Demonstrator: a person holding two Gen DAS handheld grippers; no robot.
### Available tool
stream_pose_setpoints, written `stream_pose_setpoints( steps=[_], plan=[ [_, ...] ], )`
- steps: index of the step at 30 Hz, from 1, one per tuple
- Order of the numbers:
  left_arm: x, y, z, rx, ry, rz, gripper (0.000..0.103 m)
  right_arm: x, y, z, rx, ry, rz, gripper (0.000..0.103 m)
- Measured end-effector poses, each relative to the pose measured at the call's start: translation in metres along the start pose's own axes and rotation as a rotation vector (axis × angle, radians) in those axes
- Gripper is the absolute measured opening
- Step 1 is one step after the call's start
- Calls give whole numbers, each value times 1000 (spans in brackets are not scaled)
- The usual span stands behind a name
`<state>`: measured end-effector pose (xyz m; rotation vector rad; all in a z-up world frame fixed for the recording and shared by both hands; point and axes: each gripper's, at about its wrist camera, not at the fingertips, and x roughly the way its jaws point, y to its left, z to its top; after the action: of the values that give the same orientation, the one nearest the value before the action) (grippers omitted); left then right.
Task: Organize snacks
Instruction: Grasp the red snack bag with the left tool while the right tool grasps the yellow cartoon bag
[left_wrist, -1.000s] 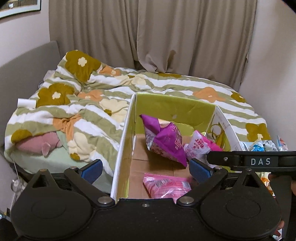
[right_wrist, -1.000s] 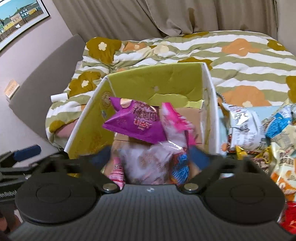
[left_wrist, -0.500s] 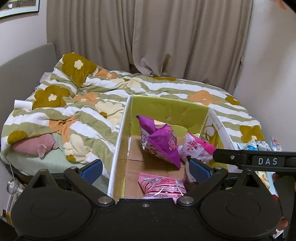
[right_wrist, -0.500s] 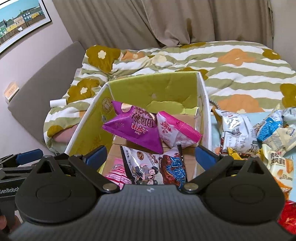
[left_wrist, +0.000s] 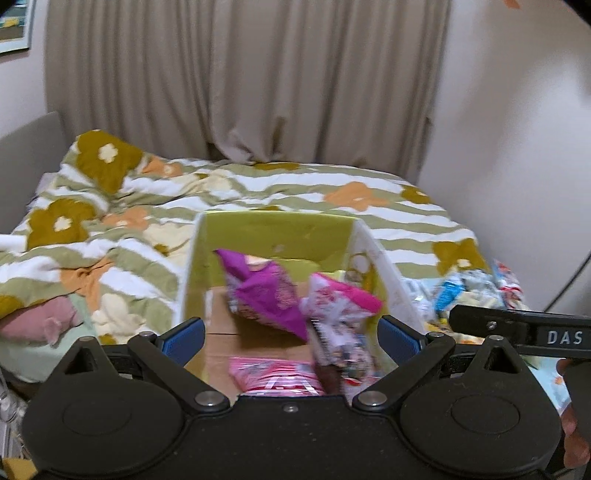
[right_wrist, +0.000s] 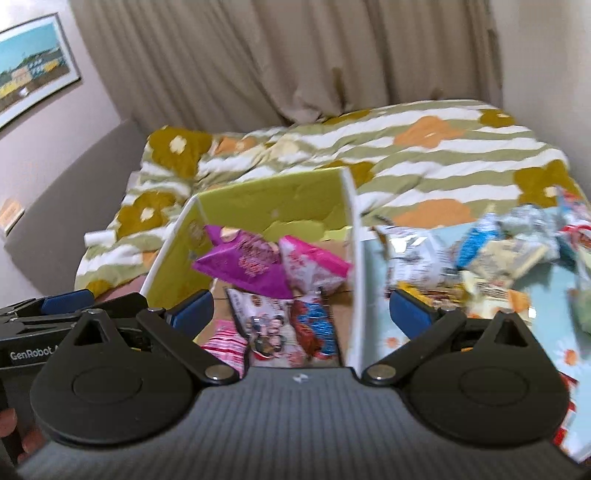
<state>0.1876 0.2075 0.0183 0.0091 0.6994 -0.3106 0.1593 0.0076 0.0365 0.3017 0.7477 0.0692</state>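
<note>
A cardboard box (left_wrist: 273, 232) with green inner walls stands on the bed and holds several snack bags. Inside are a purple bag (left_wrist: 266, 291), a pink bag (left_wrist: 340, 299), a cartoon-printed bag (left_wrist: 340, 347) and a pink striped bag (left_wrist: 273, 376). My left gripper (left_wrist: 291, 338) hangs open above the box's near end, holding nothing. My right gripper (right_wrist: 301, 312) is open too and straddles the box's right wall (right_wrist: 352, 280). Below it lie the cartoon-printed bag (right_wrist: 280, 325) and the purple bag (right_wrist: 243, 266). A pile of loose snack packets (right_wrist: 480, 258) lies to the right of the box.
The flowered, striped duvet (left_wrist: 258, 184) covers the bed behind and left of the box. Curtains (right_wrist: 295, 55) and walls close off the back. The snack pile rests on a light blue cloth (right_wrist: 546, 280). A pink pillow (left_wrist: 33, 325) pokes out at the left edge.
A second ago my right gripper held the cartoon-printed bag over the box. It let go, and the bag now lies in the box. Both grippers have since drawn back, the right one shifting rightward.
</note>
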Motion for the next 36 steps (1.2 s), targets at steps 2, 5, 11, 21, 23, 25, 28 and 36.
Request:
stream_pose_setpoints(
  steps=[2, 5, 11, 21, 23, 25, 28, 36],
  plan=[
    [0, -13, -1, 14, 1, -31, 101, -13, -12, -2, 25, -21, -24, 103],
    [1, -37, -2, 52, 11, -61, 101, -34, -35, -4, 60, -47, -60, 103],
    [9, -99, -7, 109, 19, -112, 101, -71, -92, -4, 86, -105, -162, 103],
    [41, -217, -32, 155, 146, -210, 101, -98, -200, -19, 93, -42, -227, 103],
    [50, -236, -40, 174, 174, -202, 101, -101, -222, -22, 100, -36, -216, 103],
    [62, -256, -50, 193, 210, -196, 101, -102, -241, -24, 109, -24, -200, 103],
    [81, -275, -65, 187, 261, -193, 101, -97, -265, -25, 113, 6, -177, 103],
    [127, -318, -103, 263, 354, -157, 101, -66, -303, -28, -1, 85, -137, 103]
  ],
)
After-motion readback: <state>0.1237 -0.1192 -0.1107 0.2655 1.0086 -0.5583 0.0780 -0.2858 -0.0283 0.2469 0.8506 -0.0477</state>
